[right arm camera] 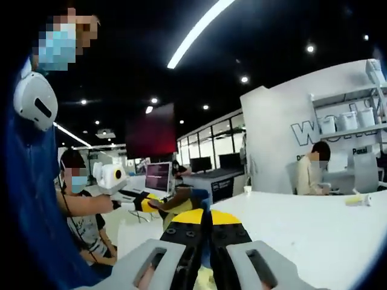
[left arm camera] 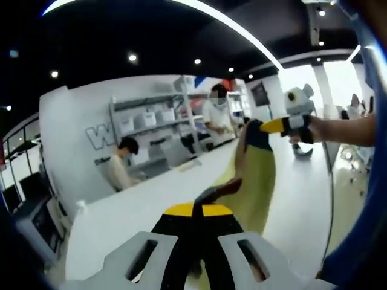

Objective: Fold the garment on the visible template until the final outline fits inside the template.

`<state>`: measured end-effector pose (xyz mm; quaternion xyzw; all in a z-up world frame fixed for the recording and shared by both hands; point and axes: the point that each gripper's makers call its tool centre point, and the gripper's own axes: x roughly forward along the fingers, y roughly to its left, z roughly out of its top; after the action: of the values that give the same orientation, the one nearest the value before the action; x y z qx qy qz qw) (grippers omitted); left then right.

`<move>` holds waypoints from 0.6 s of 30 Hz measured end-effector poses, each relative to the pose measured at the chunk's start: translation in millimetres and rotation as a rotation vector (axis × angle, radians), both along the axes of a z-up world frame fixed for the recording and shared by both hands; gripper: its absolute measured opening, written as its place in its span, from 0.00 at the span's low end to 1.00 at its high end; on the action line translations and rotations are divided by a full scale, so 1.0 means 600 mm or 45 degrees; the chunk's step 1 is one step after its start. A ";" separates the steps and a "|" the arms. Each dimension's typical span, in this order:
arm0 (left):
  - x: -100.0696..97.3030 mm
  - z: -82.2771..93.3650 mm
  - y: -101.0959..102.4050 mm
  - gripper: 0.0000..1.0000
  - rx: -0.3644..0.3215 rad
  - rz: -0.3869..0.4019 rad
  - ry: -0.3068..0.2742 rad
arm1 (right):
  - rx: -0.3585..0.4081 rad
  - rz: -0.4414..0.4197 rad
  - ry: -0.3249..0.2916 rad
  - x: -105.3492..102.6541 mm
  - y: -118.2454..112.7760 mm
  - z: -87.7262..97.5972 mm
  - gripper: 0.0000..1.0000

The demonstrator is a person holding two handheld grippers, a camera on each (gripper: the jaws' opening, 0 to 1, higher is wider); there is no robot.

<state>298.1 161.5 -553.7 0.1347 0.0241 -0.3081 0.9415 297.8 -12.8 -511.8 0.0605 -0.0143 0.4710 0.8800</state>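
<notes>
While lifted clear of the bench (left arm camera: pixel 139 211), the garment (left arm camera: pixel 254 181) hangs as one item of yellow-green cloth with a dark blue part at its far upper corner, stretched between two grippers.

- Left gripper (left arm camera: pixel 199 208): jaws closed together on the near edge of the garment, yellow tips touching.
- Right gripper (right arm camera: pixel 205 220): jaws closed on the cloth, which shows as a yellow and blue strip between them. In the left gripper view it enters from the right (left arm camera: pixel 266 127), pinching the dark blue corner, with a hand (left arm camera: pixel 320 128) behind it.
- Bench: one white surface, running far to the left; a small pale yellow-tipped object (right arm camera: pixel 358 199) lies on it at the far right.
- Shelf rack (left arm camera: pixel 154 124): one, against the far white wall, carrying white bins.
- Wall lettering (right arm camera: pixel 308 130): large grey letters, "WO" readable, the rest cut off.
- Persons: one seated (left arm camera: pixel 124 163), one standing (left arm camera: pixel 216 112) at the rack.
- Monitor (right arm camera: pixel 157 176): one, lit, far left.
</notes>
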 end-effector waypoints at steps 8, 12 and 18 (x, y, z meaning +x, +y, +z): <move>0.002 0.151 -0.015 0.00 -0.001 -0.040 -0.171 | 0.032 -0.058 -0.217 -0.012 -0.003 0.136 0.00; -0.010 0.207 -0.024 0.00 -0.003 -0.053 -0.242 | 0.022 -0.060 -0.295 -0.031 -0.005 0.187 0.00; -0.040 0.275 -0.033 0.00 -0.010 -0.081 -0.327 | 0.030 -0.061 -0.359 -0.060 -0.018 0.245 0.00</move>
<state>274.1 141.9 -388.9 0.1702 -0.1023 -0.3183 0.9270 261.6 -23.8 -364.6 0.0038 -0.1447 0.4534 0.8795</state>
